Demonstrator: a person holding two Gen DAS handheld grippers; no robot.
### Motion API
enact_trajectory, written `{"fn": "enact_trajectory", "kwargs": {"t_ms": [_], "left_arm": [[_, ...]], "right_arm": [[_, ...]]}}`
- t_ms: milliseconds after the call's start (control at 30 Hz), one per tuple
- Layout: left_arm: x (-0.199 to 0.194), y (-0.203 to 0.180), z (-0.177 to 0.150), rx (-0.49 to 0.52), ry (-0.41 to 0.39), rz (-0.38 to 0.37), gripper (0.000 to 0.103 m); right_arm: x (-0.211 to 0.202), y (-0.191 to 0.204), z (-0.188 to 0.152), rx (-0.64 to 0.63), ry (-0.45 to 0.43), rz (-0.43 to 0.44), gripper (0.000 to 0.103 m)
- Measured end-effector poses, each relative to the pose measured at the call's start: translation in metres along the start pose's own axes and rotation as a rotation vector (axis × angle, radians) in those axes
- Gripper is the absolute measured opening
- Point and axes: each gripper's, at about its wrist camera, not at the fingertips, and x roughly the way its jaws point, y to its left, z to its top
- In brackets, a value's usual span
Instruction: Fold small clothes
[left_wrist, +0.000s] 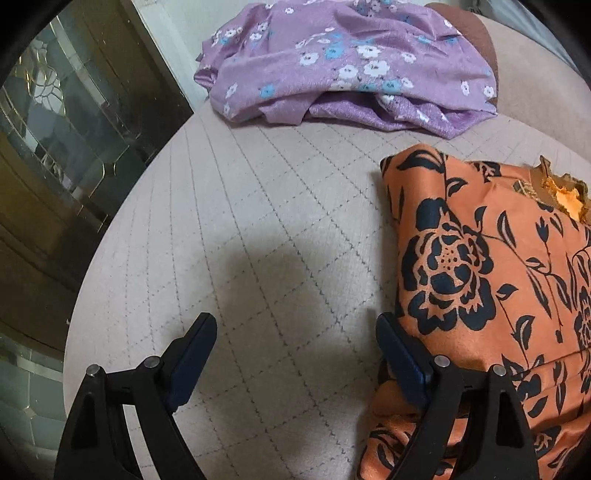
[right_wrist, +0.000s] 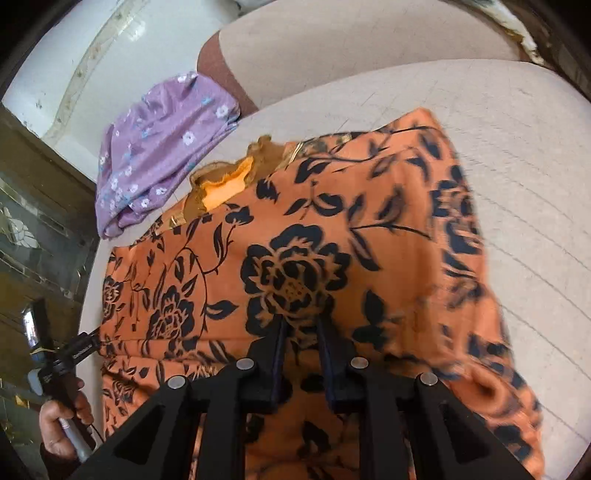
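Note:
An orange garment with black flowers (left_wrist: 487, 273) lies on a beige quilted cushion (left_wrist: 258, 221). It also shows in the right wrist view (right_wrist: 295, 240), with its torn neckline at the far left. My left gripper (left_wrist: 295, 325) is open and empty over the cushion. Its right finger (left_wrist: 399, 354) rests at the garment's left edge. My right gripper (right_wrist: 301, 325) is nearly shut, pinching a fold of the orange garment near its front edge. My left gripper shows at the left edge of the right wrist view (right_wrist: 79, 349), held by a hand.
A purple garment with white and blue flowers (left_wrist: 343, 62) lies crumpled at the far end of the cushion; it also shows in the right wrist view (right_wrist: 162, 147). A dark glass cabinet (left_wrist: 55, 129) stands to the left. A sofa back (right_wrist: 351, 48) rises behind.

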Motion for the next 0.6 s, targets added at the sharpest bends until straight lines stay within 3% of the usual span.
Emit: {"fn": "enact_trajectory", "kwargs": {"t_ms": [33,200,300,367,600], "left_arm": [[-0.001,0.0,0.001,-0.004,-0.01,0.0,0.088],[-0.02,-0.002,0.005,-0.006,-0.094,-0.034,0.088],[-0.023,-0.013,0.006,0.031,-0.11,-0.046,0.088],[-0.02,-0.02,0.005,0.056,-0.109,-0.033,0.088],[-0.013,-0.019,0.007,0.044,-0.102,-0.047,0.088]], "right_arm": [[-0.004,0.0,0.002,-0.006,0.002,-0.017,0.021],[-0.028,0.0,0.009,-0.02,-0.156,-0.079,0.021],[0.006,-0.01,0.009,0.001,-0.049,-0.131,0.023],[0.003,-0.006,0.005,-0.037,-0.129,-0.133,0.025],[0.003,-0.009,-0.003,-0.075,-0.214,-0.116,0.026]]}}
